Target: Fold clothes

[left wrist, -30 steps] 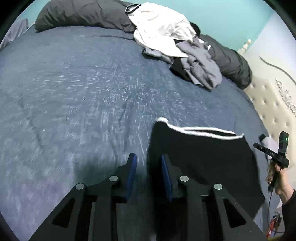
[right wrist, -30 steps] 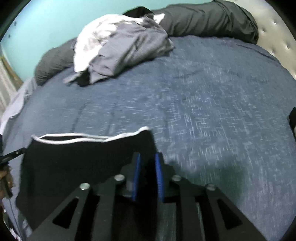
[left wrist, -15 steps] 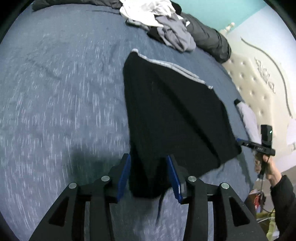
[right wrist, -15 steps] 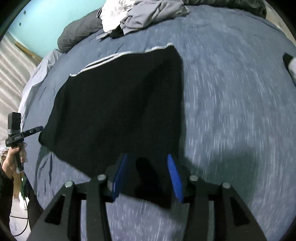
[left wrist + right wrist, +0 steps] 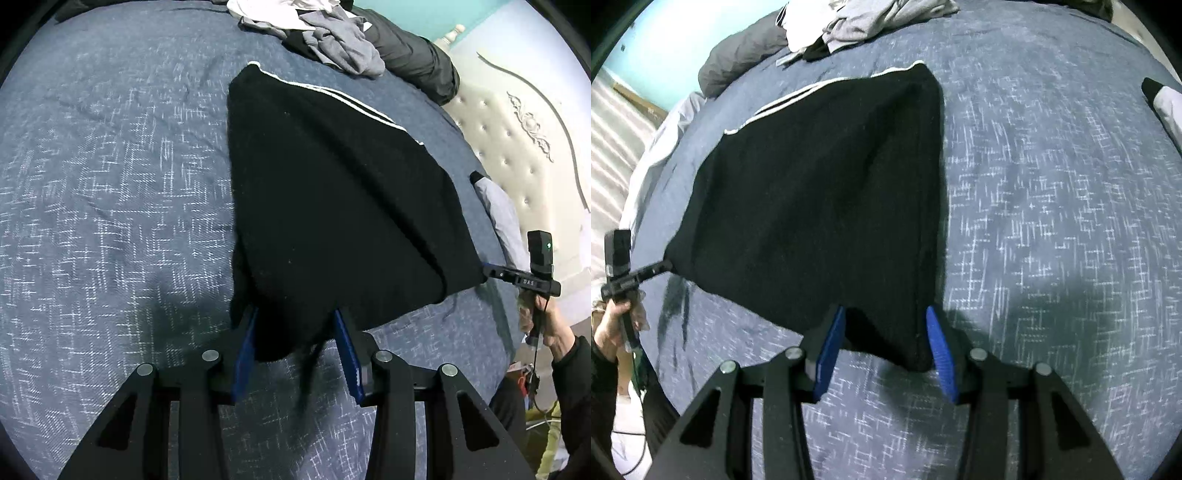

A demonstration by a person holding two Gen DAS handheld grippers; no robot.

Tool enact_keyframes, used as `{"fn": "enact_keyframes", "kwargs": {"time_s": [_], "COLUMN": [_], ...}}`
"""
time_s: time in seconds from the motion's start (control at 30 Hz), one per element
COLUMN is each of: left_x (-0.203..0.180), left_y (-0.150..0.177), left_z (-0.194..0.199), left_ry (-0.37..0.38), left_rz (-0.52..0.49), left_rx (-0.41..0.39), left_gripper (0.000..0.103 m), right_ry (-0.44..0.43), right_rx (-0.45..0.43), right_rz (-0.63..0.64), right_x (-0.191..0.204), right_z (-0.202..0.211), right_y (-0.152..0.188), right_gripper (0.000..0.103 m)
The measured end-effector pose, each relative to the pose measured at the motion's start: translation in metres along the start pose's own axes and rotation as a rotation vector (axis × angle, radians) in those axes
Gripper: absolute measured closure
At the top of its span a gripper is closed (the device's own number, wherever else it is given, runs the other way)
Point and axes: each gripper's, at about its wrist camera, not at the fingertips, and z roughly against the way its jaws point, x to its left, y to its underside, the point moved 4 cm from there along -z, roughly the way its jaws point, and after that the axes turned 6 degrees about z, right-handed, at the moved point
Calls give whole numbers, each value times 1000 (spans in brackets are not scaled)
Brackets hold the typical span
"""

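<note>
A black garment [image 5: 332, 184] with white stripes along its far edge lies spread flat on the blue bedspread [image 5: 110, 184]. Its near left corner sits loosely between the wide-apart blue pads of my left gripper [image 5: 295, 314], which is open. In the right wrist view the same garment [image 5: 820, 177] has its near right corner lying between the fingers of my right gripper [image 5: 884, 312], also open. Each view shows the other gripper, held in a hand, at the opposite near corner: the right gripper [image 5: 517, 280] and the left gripper [image 5: 635, 277].
A heap of white and grey clothes [image 5: 332, 40] [image 5: 871, 18] rests at the far side against dark grey pillows [image 5: 417, 55]. A pale item with a black end [image 5: 502, 218] [image 5: 1167, 103] lies near the tufted headboard [image 5: 517, 147]. Bare bedspread [image 5: 1052, 221] flanks the garment.
The garment went from bunched near the grippers to stretched out flat. Both grippers drew back to its near corners. The right gripper, shut on cloth a second ago, opened; the left opened wider.
</note>
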Motion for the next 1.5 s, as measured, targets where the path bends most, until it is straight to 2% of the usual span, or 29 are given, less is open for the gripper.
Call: {"fn": "enact_keyframes", "kwargs": {"time_s": [0.37,0.4,0.43,0.47,0.57,0.7,0.83,1.23,1.4,1.5], "left_x": [-1,-3,-5,-7,-11,-12,-10,1,4,3], "left_y": [1,2,2,3,3,-1,-5,-3,2,6], "left_z": [-9,-10,-11,-12,-11,-1,9,8,2,4], "left_ry": [-26,-42,-57,-71,-87,-108,-127,-148,-137,-120], "left_rz": [-39,-59,-78,-96,-119,-139,-147,-155,-151,-141], "left_rx": [-1,0,1,2,-3,-12,-18,10,51,53], "left_gripper": [61,70,83,88,94,96,96,96,96,95], "right_ry": [65,76,98,116,148,197,207,226,155,137], "right_rx": [3,-1,-4,-6,-14,-58,-93,-94,-46,-55], "right_rz": [61,69,82,95,120,130,118,94,58,67], "right_x": [11,12,13,15,18,19,13,-13,-22,-26], "right_z": [-13,-13,-14,-14,-12,3,19,15,0,1], "right_y": [-4,-4,-5,-5,-8,-15,-19,-18,-8,-1], "right_gripper": [59,63,77,86,95,96,97,97,96,93]}}
